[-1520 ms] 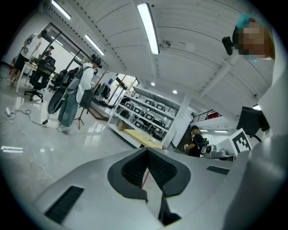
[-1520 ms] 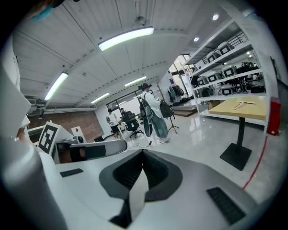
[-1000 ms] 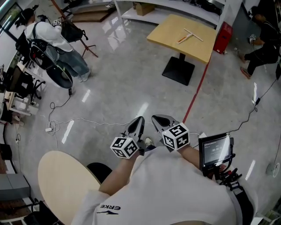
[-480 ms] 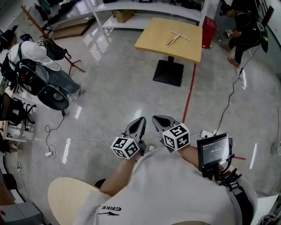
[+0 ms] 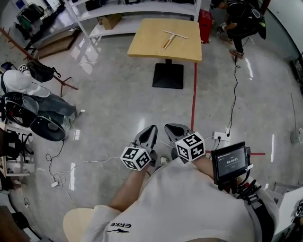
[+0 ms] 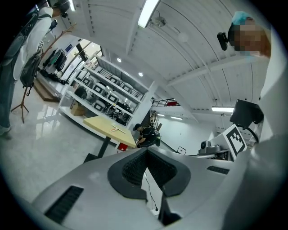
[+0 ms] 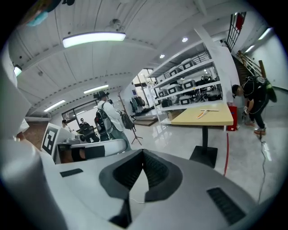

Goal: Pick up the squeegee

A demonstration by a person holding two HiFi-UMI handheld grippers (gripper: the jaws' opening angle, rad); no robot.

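The squeegee (image 5: 169,38), a pale T-shaped tool with an orange handle, lies flat on a square wooden table (image 5: 147,40) far ahead across the floor. It also shows small in the left gripper view (image 6: 116,130) and in the right gripper view (image 7: 204,112). My left gripper (image 5: 150,130) and right gripper (image 5: 171,128) are held side by side close to my chest, both pointing toward the table. Each is shut with nothing between its jaws, as the left gripper (image 6: 146,150) and right gripper (image 7: 143,152) show in their own views.
A red floor line (image 5: 193,101) runs from the table's black base toward me. A power strip (image 5: 220,137) and its cable lie to the right. A person (image 5: 239,19) crouches beyond the table, another sits at left (image 5: 28,94). Shelves (image 5: 118,9) stand behind.
The table with the squeegee has shifted leftward and toward the picture's middle as I turn and walk. Both grippers keep their place before my chest, still shut.
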